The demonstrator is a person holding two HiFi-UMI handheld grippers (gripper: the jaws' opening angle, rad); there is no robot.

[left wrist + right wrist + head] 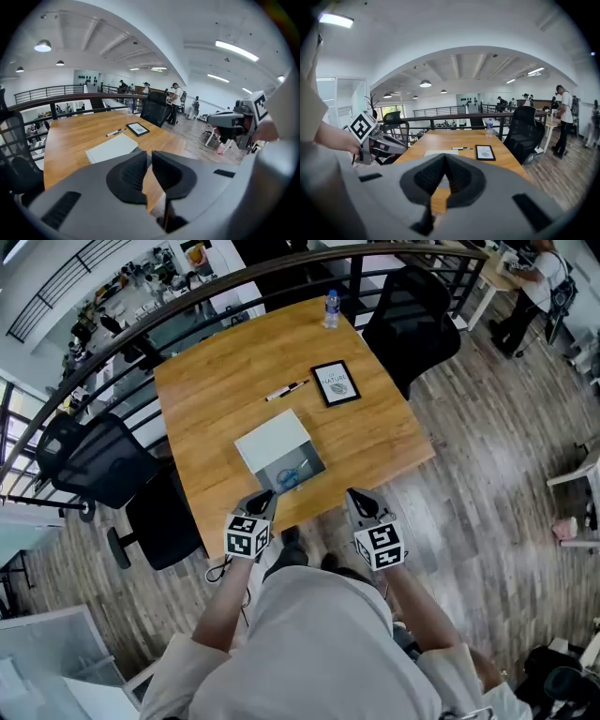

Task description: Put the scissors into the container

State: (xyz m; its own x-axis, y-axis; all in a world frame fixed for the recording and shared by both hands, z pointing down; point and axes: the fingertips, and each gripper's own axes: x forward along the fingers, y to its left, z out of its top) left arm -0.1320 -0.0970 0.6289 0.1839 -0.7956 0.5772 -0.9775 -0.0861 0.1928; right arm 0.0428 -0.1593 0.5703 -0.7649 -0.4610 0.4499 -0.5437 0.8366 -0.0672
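Lying aslant in the container (316, 468), scissors (290, 477) point unclearly; left fingers (126, 177) barely apart, right fingers (423, 177) closed.

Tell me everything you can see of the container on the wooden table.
The container is a rectangular box with see-through, greyish walls, probably plastic. It sits flat on the wooden table, near the edge closest to the person, turned slightly askew. A white lid covers or adjoins its far half; which cannot be told. Blue-handled scissors lie inside the open part.
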